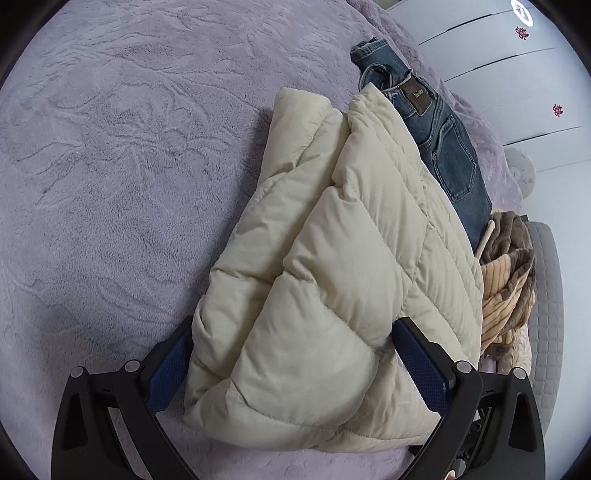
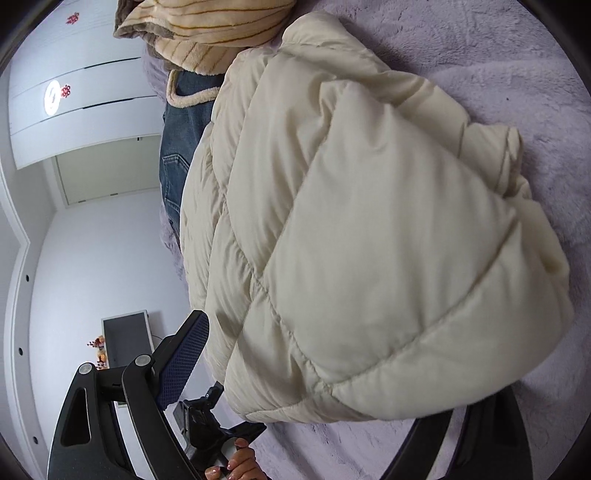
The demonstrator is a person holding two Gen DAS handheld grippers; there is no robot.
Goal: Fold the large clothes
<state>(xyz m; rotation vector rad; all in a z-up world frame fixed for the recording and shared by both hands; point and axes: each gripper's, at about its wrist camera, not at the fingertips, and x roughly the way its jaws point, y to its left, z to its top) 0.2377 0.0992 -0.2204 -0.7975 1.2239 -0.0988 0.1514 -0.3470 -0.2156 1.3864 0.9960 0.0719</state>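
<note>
A brown leather patch [image 1: 418, 96] on the waistband of the blue jeans [image 1: 441, 147], upper right of the left wrist frame, bears small lettering too blurred to read, and the red emblems [image 1: 521, 32] on the white cabinet doors [image 1: 480, 37] show no legible characters.

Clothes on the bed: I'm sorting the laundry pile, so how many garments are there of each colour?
Cream: 1, the puffer jacket
Blue: 1, the jeans
Tan and brown striped: 1, the fleece garment
Total: 3, all lying on the lilac blanket
</note>
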